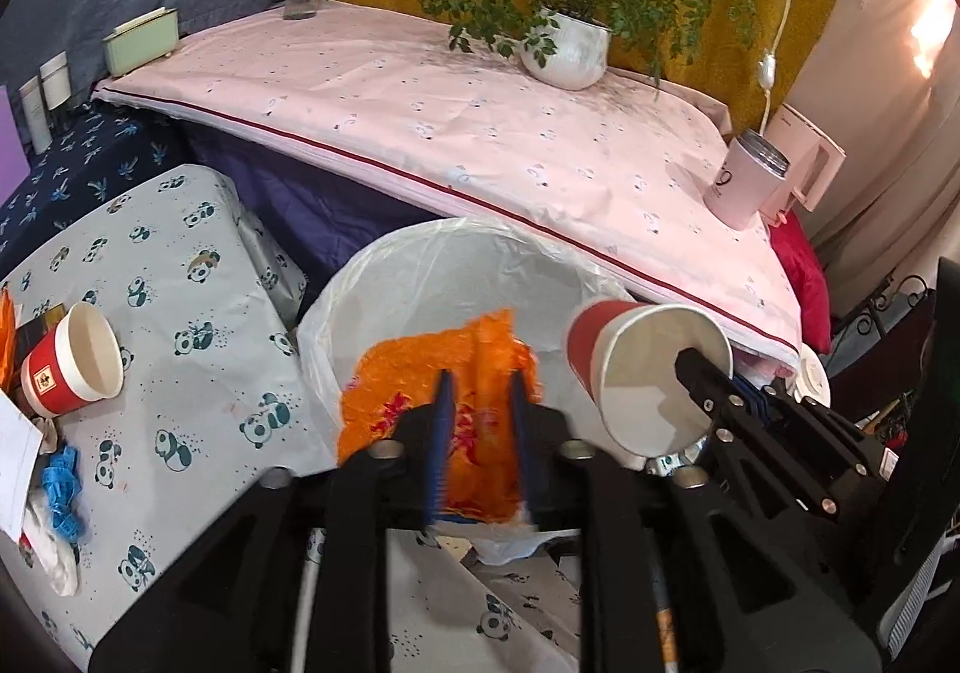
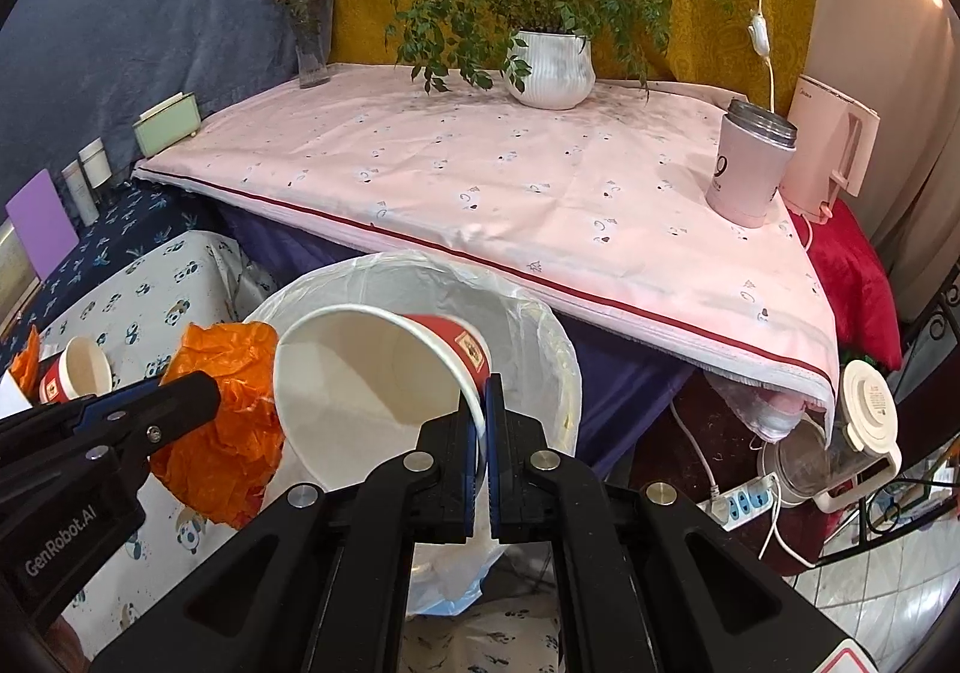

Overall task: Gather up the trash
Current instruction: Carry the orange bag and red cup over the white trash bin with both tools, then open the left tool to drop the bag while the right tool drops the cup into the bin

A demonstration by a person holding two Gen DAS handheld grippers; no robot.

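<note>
A pink-sheeted table with a potted plant (image 2: 549,67) stands behind a white-lined trash bin (image 1: 384,277) beside a panda-print cloth (image 1: 198,373). Over the bin's mouth, the left gripper (image 1: 480,391) has its jaws parted, a crumpled orange wrapper (image 1: 408,373) lying loose between them. The right gripper (image 2: 483,391) is clamped on the rim of a red paper cup (image 2: 366,367), tilted above the bin. A second red paper cup (image 1: 72,367) rests on the cloth.

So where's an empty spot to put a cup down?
The pink cloth is bare between the green box, white plant pot and pink mug. The panda cloth is crowded at its left edge, around the standing paper cup.
</note>
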